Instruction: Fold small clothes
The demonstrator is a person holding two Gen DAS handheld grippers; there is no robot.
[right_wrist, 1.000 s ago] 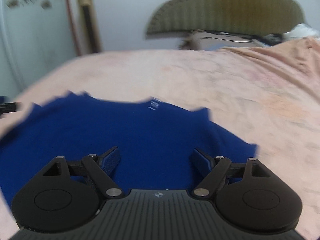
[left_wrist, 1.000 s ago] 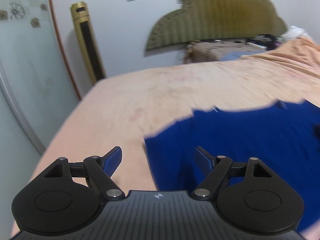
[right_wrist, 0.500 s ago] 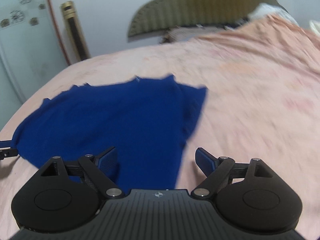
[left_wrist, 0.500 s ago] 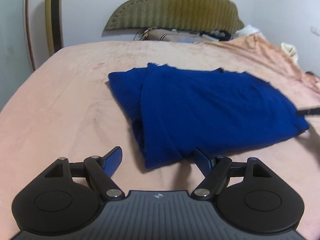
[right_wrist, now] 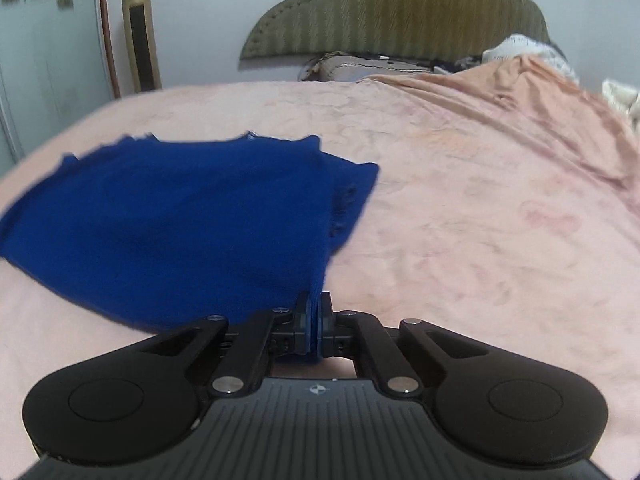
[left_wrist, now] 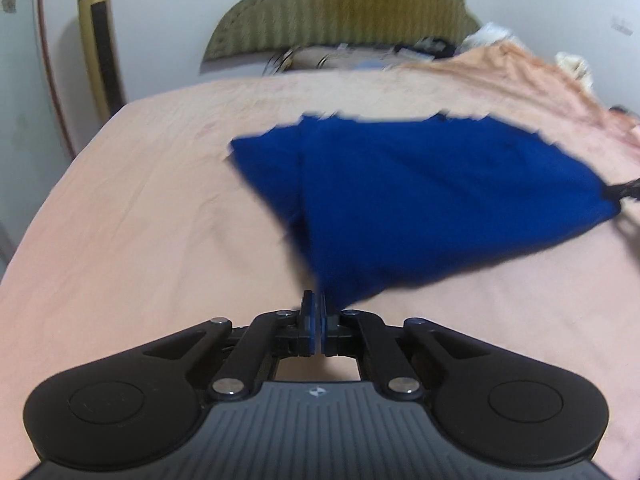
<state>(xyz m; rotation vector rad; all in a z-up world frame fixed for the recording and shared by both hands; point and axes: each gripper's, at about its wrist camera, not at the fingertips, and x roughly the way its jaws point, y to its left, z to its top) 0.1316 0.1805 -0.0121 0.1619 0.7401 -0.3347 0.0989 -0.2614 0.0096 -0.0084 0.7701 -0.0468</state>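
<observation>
A dark blue garment (left_wrist: pixel 420 200) lies on the pink bed sheet (left_wrist: pixel 140 220), partly folded, with a sleeve layer tucked along its left side. My left gripper (left_wrist: pixel 316 300) is shut on its near left corner, and the cloth rises in a taut point to the pads. In the right wrist view the same blue garment (right_wrist: pixel 180 220) spreads to the left. There my right gripper (right_wrist: pixel 315 304) is shut on the near right corner, with blue cloth showing between the pads. The right gripper's tip (left_wrist: pixel 622 191) also shows at the garment's far right corner in the left wrist view.
An olive padded headboard (left_wrist: pixel 340 4) stands against the white wall, with clutter (right_wrist: pixel 360 66) at the head of the bed. A gold tower fan (left_wrist: pixel 100 40) is at the left by a glass door. A rumpled peach blanket (right_wrist: pixel 540 92) lies along the right side.
Both grippers were open beside the garment's near corners and are now shut on them. The near edge of the cloth is drawn up toward each gripper.
</observation>
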